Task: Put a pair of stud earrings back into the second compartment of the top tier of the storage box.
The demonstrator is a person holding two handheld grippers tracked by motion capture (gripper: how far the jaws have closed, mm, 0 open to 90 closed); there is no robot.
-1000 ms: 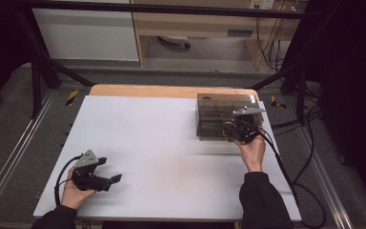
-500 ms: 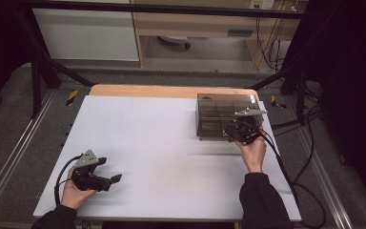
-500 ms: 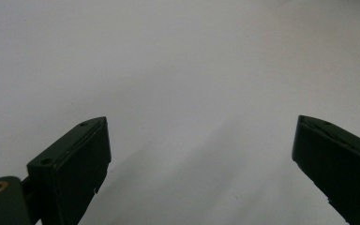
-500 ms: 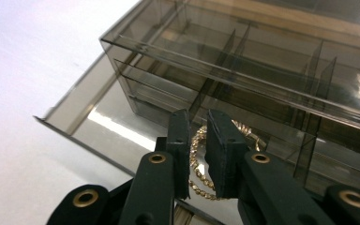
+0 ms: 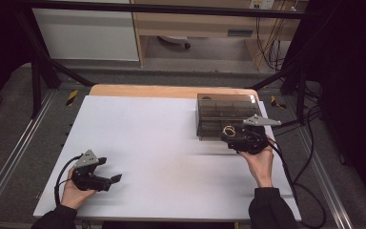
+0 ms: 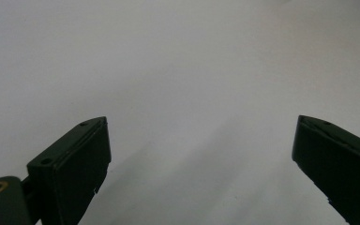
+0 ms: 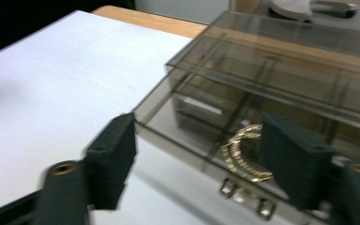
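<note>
With its jaws spread, the right tool (image 5: 232,137) is poised at the smoky box (image 5: 226,113), two o'clock on the worktop (image 5: 162,143); the gold chain (image 7: 243,152) is not yet grasped, while the left tool (image 5: 108,171) is held released at seven o'clock.

A white table (image 5: 171,143) has a bare wooden strip (image 5: 171,90) along its far edge. Beyond it stand a white cabinet (image 5: 86,33) at far left and a wooden shelf (image 5: 195,24); cables (image 5: 271,43) hang at far right.

lab test bench, black frame rails (image 5: 38,81), trailing cables (image 5: 271,33), white table (image 5: 171,162)
</note>
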